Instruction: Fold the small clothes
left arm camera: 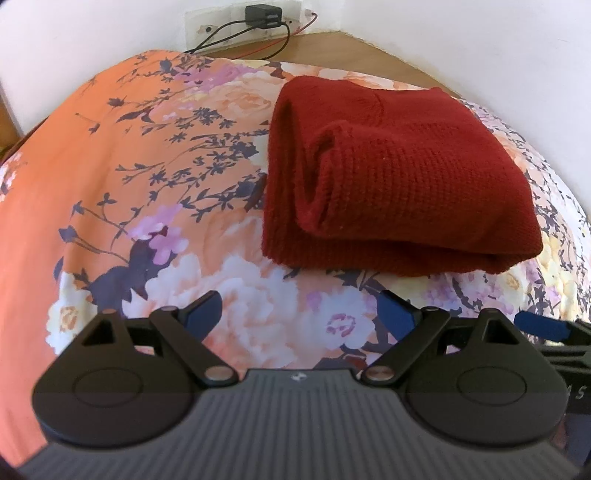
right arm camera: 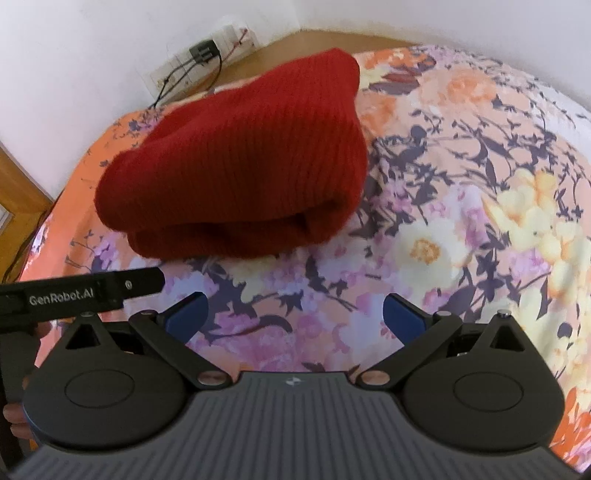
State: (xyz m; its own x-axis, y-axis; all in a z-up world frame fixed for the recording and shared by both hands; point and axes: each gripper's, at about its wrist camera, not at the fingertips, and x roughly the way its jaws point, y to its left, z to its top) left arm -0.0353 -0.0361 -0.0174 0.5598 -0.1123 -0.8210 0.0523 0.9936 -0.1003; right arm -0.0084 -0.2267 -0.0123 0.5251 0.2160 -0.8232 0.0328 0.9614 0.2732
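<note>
On the floral bedspread (left arm camera: 122,177), toward 1 o'clock in the left wrist view: red knitted garment (left arm camera: 399,173), folded into a thick bundle, layered open edges facing the camera. Toward 11 o'clock in the right wrist view: same bundle (right arm camera: 240,162), ribbed top surface, fold ends visible at the near side.

At 12 o'clock on the wall, left wrist view: black charger (left arm camera: 263,17) plugged into a white socket strip (left arm camera: 221,26), black and red leads trailing down.

Left gripper (left arm camera: 301,314): blue fingertips (left arm camera: 205,312) spread wide, nothing between them, clear of the garment, above bare bedspread. Right gripper (right arm camera: 295,314): blue fingertips (right arm camera: 404,315) likewise spread wide, empty, short of the bundle.

At 9 o'clock in the right wrist view: left gripper body, white lettering "GenRobot.AI" (right arm camera: 61,298) legible. At 3 o'clock in the left wrist view: partial lettering, unreadable.
</note>
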